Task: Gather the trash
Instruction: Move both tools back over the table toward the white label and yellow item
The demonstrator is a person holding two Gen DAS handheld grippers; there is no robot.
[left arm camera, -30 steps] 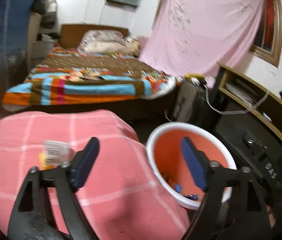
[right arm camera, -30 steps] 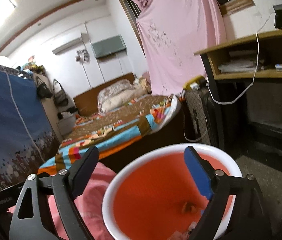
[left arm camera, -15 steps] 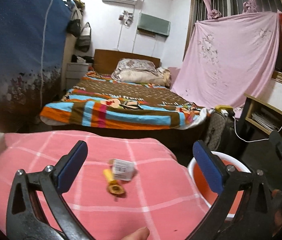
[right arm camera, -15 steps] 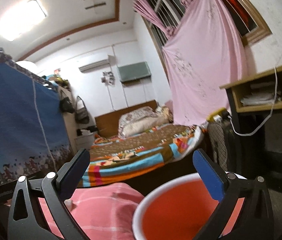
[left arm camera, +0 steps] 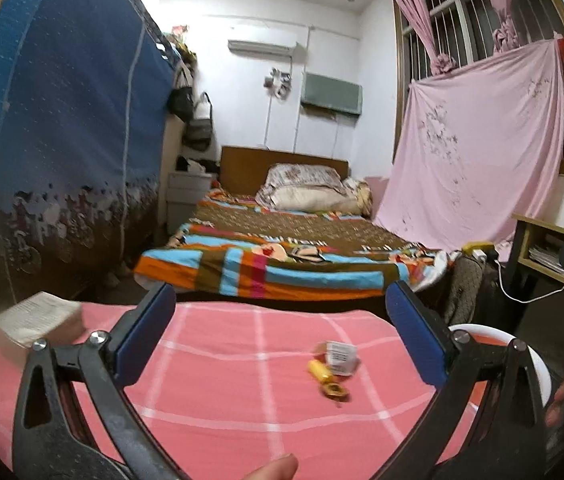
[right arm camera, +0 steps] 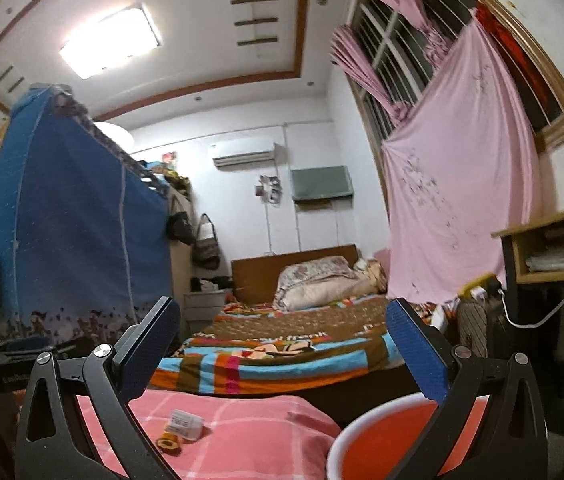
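Observation:
Two bits of trash lie together on the pink checked cloth (left arm camera: 222, 392): a small white labelled box (left arm camera: 342, 356) and a yellow tube with a brown cap (left arm camera: 326, 378). They also show in the right wrist view, the box (right arm camera: 184, 424) and the tube (right arm camera: 168, 444). An orange basin with a white rim (right arm camera: 386, 444) stands to the right of the cloth; its rim shows in the left wrist view (left arm camera: 494, 334). My left gripper (left arm camera: 280, 340) is open and empty above the cloth. My right gripper (right arm camera: 282, 354) is open and empty, raised over the basin.
An open book (left arm camera: 38, 316) lies at the cloth's left edge. A bed with a striped blanket (left arm camera: 274, 268) stands beyond. A blue fabric wardrobe (left arm camera: 62, 140) is on the left, a wooden shelf with a cable (left arm camera: 550, 256) on the right.
Both grippers have tilted upward and pulled back from the basin. The left one has swung left, so the trash on the cloth now sits between its fingers.

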